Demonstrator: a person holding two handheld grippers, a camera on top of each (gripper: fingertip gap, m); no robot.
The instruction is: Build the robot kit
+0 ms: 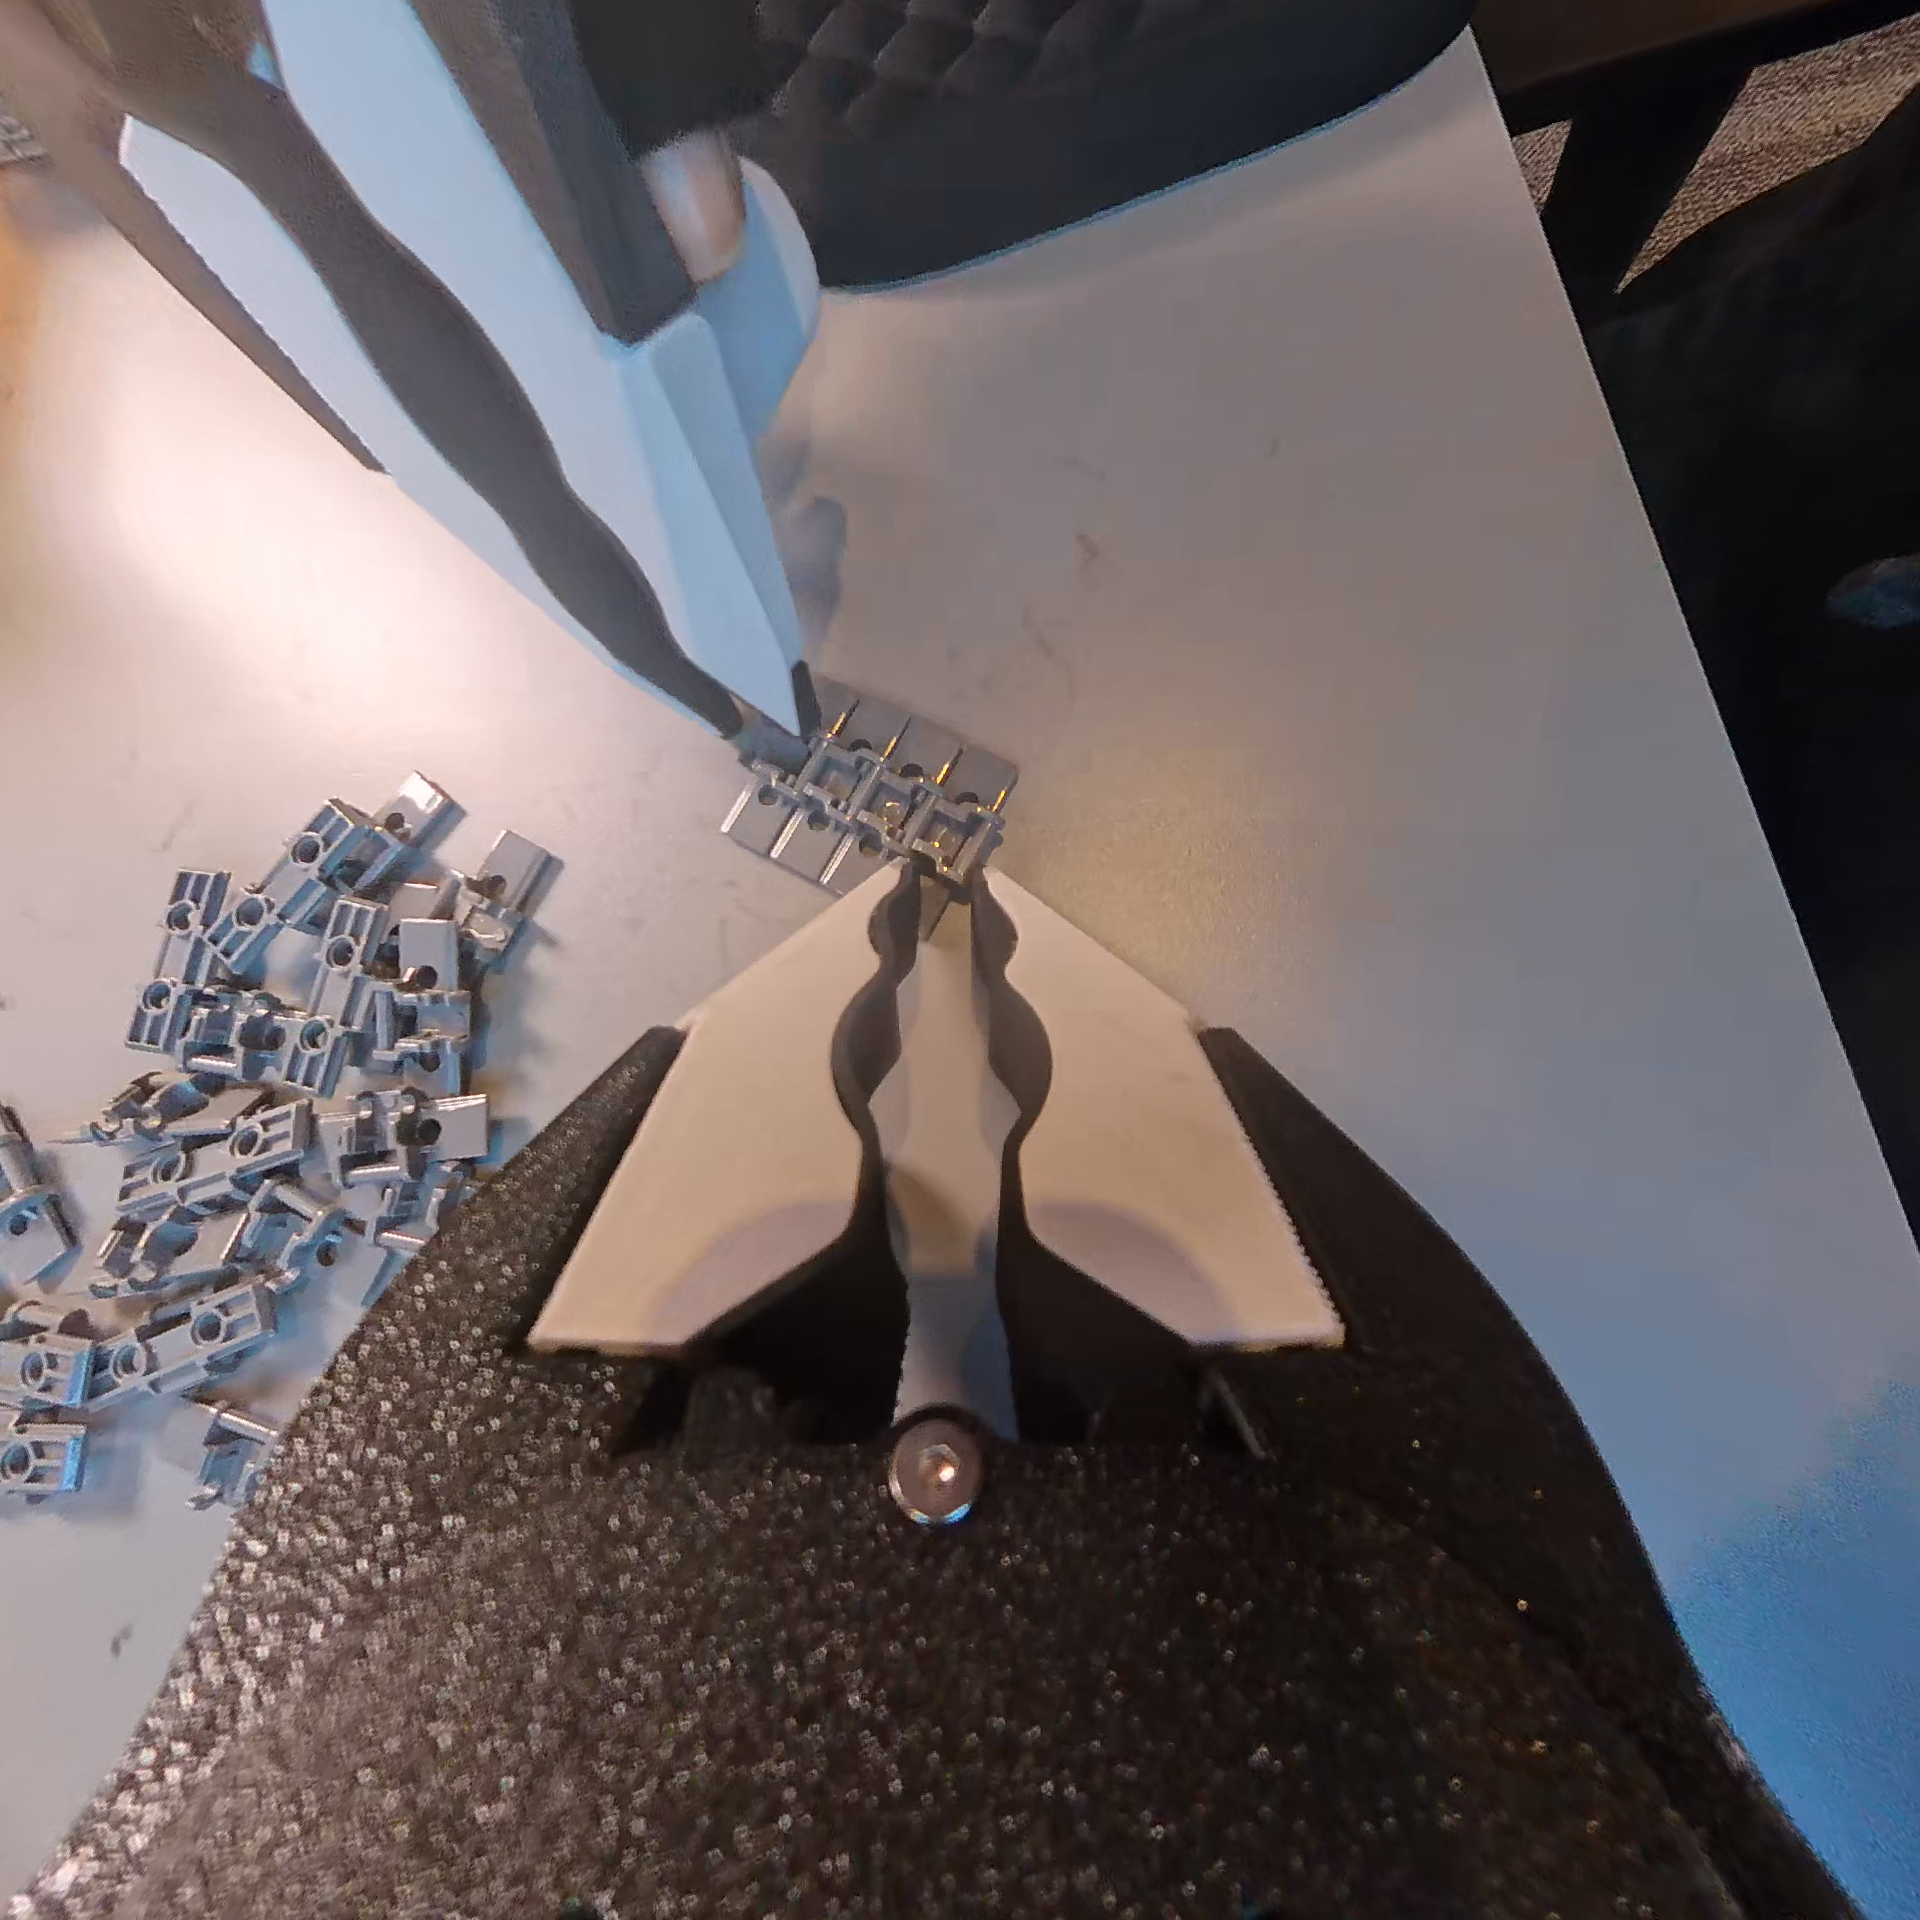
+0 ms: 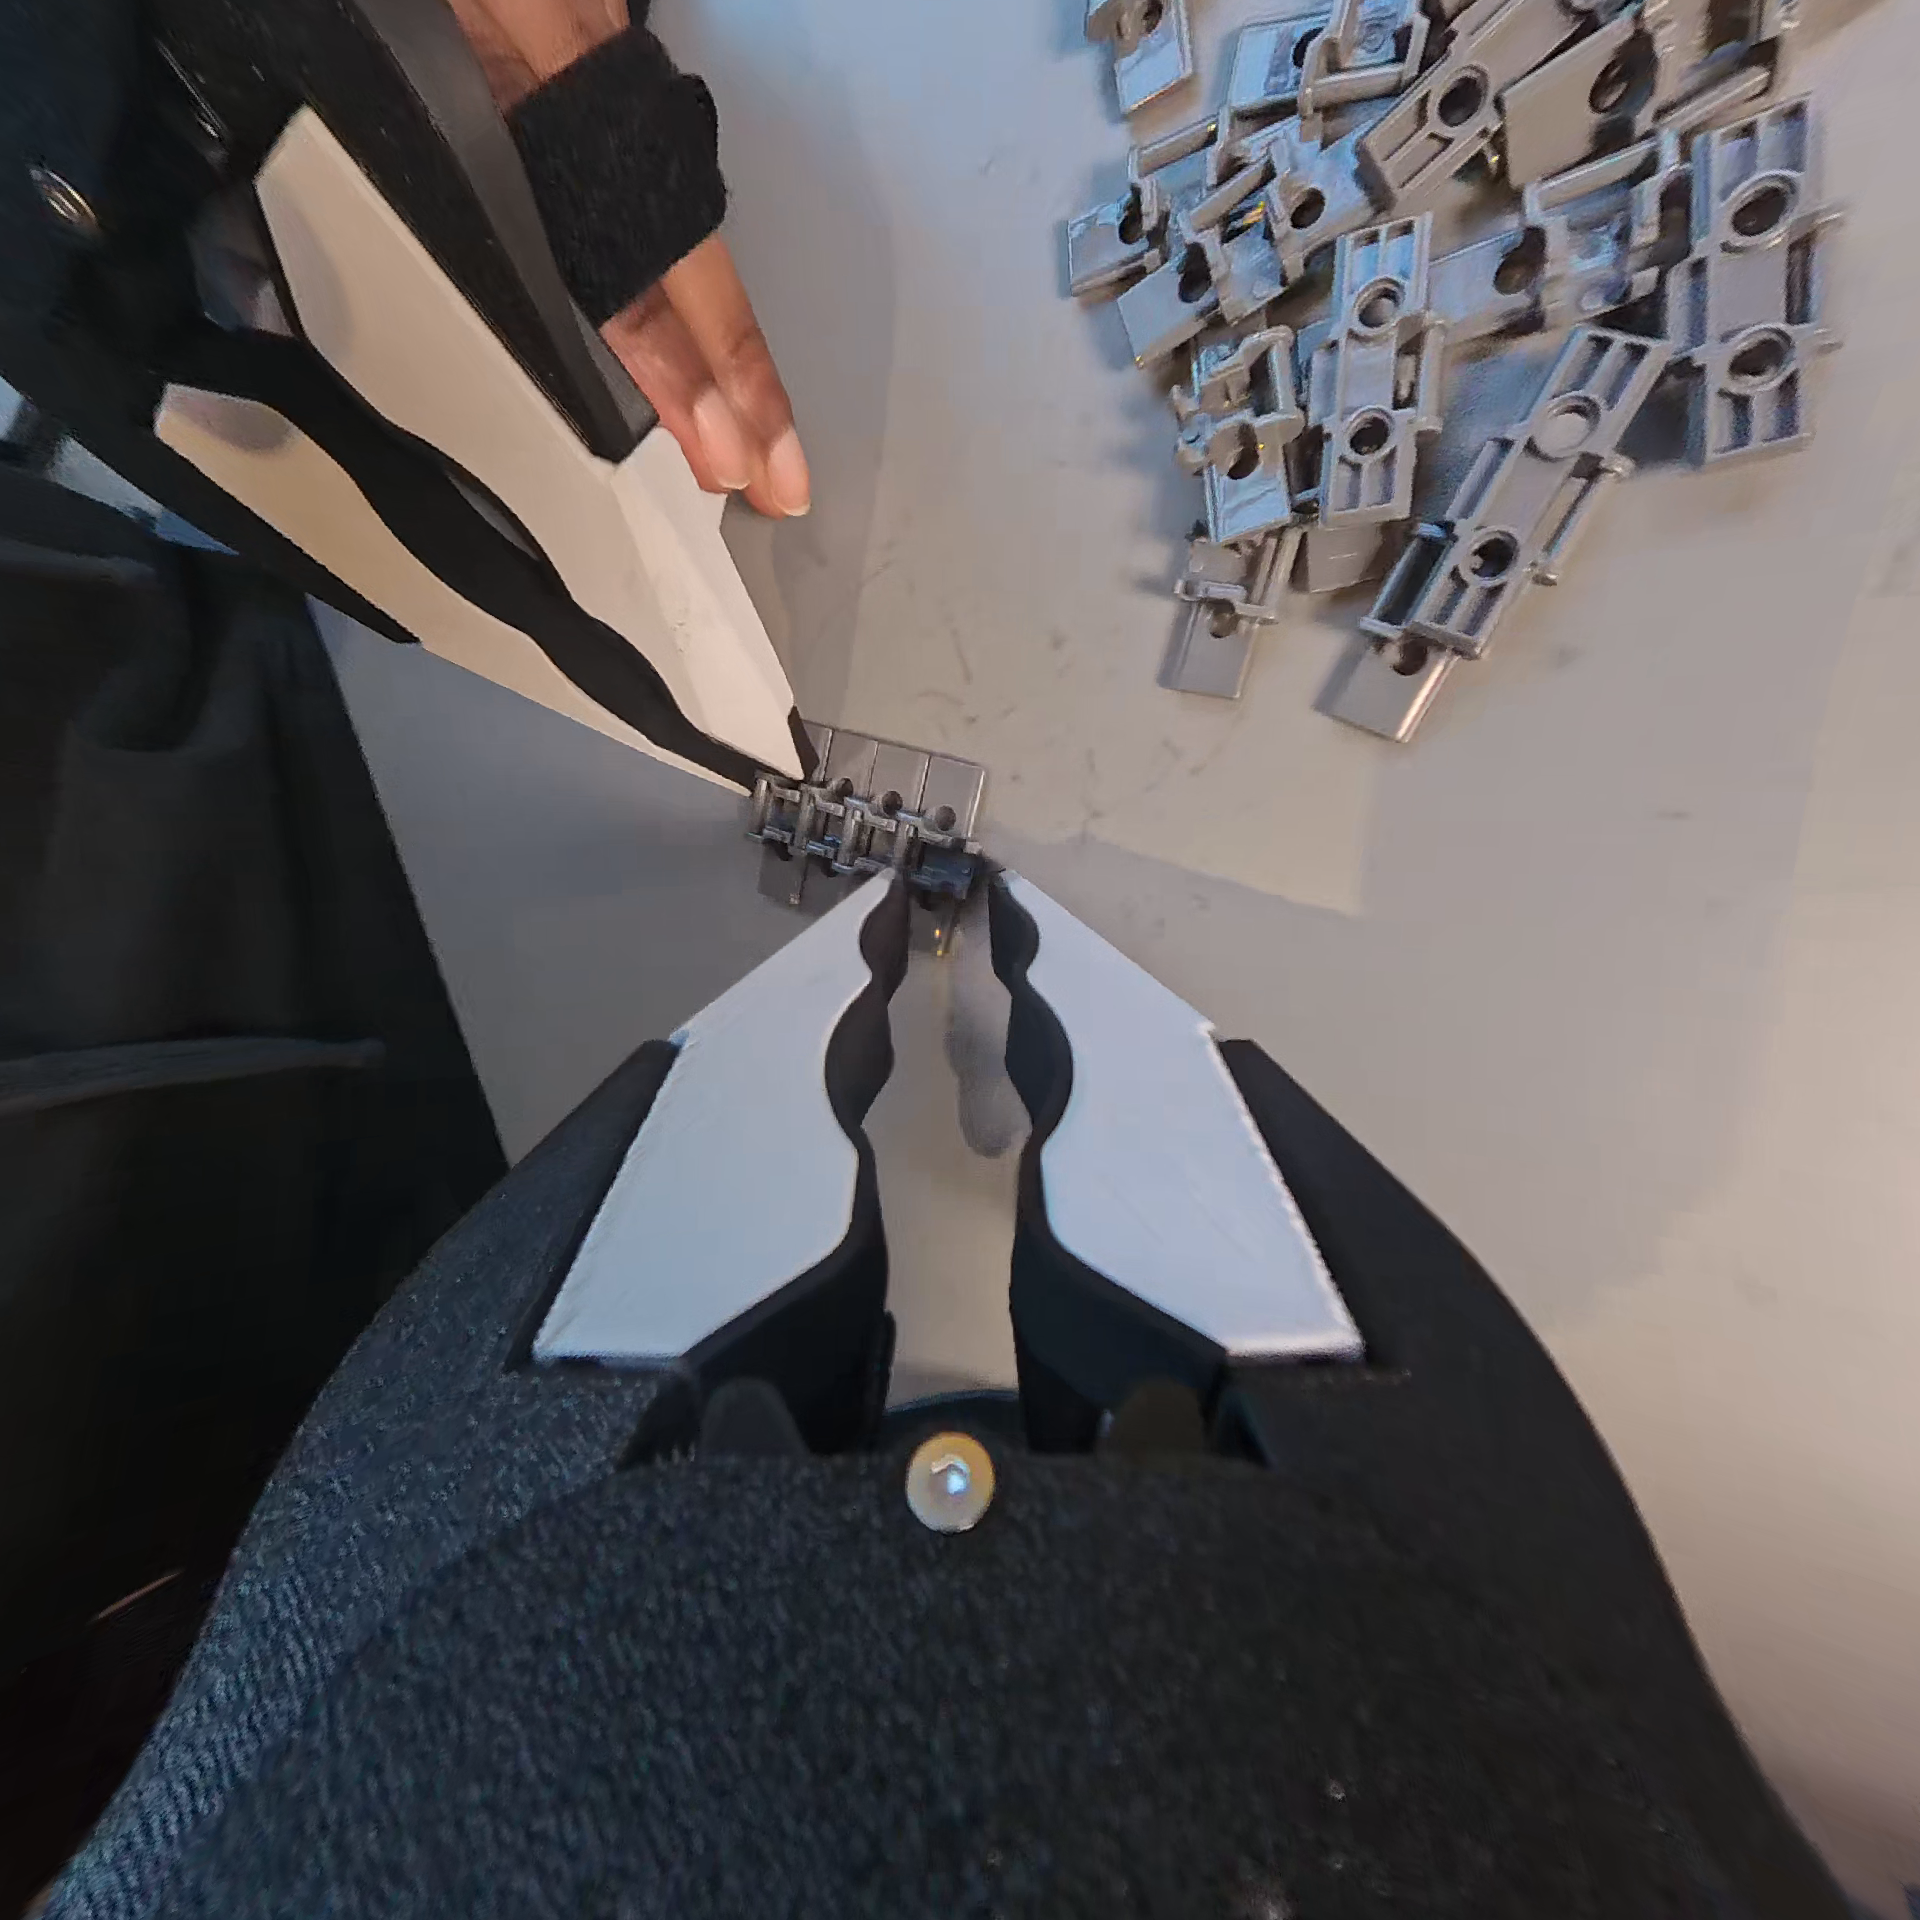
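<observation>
Between both grippers lies a short linked strip point(image 1: 871, 798) of grey plastic pieces. Left gripper point(image 1: 943, 883) and right gripper point(image 2: 940, 883) each pinch an opposite end link. It looks light, rigid, jointed; loose pieces point(image 1: 260, 1091) lie left.

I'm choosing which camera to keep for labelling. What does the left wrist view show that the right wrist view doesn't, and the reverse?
Only the left wrist view: the table edge running down its right side with dark floor beyond, and a dark rounded object at the top.

Only the right wrist view: bare fingers and a black glove cuff behind the far gripper.

Both: the chain of joined grey links, gripped at one end by the left gripper and at the other by the right gripper, plus the pile of loose links.
</observation>
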